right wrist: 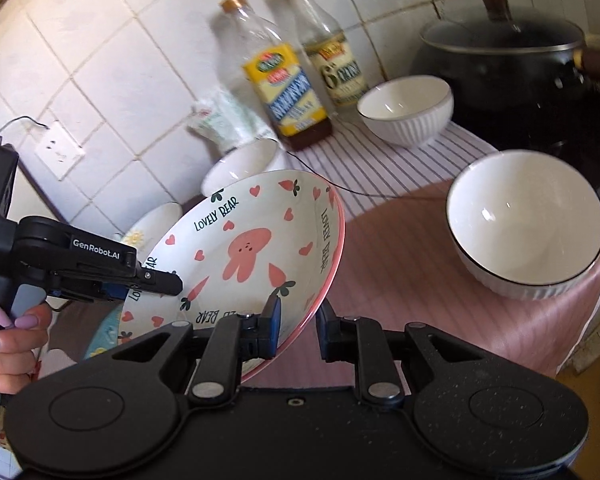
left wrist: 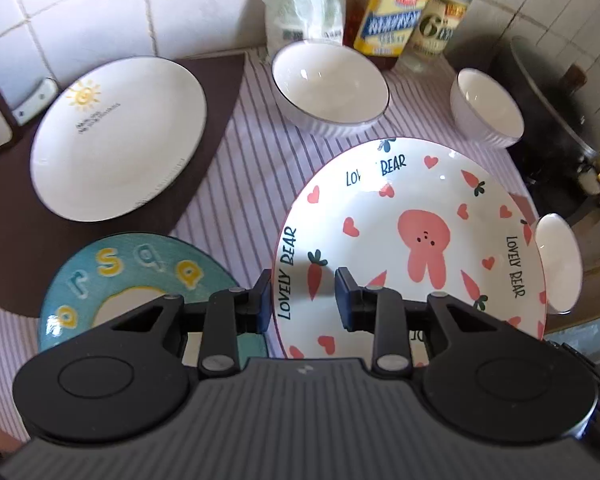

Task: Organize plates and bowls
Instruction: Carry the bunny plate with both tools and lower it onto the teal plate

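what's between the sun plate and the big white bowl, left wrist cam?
Nothing stands there: only the brown mat's edge and striped cloth between sun plate and bowl.

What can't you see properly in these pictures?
- Teal plate: left wrist view, its near half is hidden by the left hand-held gripper.
- Bunny plate: right wrist view, its near rim sits behind the right hand-held gripper.
- Bottle labels: left wrist view, too blurred to read.
- Pot: right wrist view, too dark inside to tell.
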The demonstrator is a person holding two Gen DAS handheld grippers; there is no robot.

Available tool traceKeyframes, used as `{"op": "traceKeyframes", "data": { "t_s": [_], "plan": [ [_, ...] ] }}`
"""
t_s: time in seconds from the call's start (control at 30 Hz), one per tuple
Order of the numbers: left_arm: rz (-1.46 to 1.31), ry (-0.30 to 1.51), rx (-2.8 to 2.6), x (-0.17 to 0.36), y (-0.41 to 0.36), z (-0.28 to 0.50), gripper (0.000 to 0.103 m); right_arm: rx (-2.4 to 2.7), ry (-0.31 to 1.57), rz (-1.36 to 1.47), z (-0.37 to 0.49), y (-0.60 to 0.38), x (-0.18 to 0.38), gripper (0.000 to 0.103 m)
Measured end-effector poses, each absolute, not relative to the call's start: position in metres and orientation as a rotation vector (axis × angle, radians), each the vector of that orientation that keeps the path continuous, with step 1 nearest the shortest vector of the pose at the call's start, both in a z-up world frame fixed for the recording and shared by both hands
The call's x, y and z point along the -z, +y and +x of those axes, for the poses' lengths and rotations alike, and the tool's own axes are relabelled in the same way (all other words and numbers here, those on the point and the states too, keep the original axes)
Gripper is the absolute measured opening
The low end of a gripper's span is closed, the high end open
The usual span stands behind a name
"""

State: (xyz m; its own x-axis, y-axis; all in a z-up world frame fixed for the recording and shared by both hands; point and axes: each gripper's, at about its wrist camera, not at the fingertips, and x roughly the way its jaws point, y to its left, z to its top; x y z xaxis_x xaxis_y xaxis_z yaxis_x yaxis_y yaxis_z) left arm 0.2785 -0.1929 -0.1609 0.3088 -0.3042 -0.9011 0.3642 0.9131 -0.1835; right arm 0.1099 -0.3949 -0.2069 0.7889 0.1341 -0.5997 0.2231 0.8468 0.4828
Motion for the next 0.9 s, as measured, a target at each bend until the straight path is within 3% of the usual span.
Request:
{"op": "traceKeyframes", "data": {
  "t_s": [0.47,0.9],
  "plan": [
    [-0.016,1.115,0.388,0.105,-0.107,0.248,0.03,-0.08,0.655,0.482,0.109,-0.345,0.148,0.023],
    [-0.091,1.129,0.266,0.113,-0.027,0.232,0.03,-0.217,0.702,0.39,0.12,-0.279,0.147,0.023]
  ]
}}
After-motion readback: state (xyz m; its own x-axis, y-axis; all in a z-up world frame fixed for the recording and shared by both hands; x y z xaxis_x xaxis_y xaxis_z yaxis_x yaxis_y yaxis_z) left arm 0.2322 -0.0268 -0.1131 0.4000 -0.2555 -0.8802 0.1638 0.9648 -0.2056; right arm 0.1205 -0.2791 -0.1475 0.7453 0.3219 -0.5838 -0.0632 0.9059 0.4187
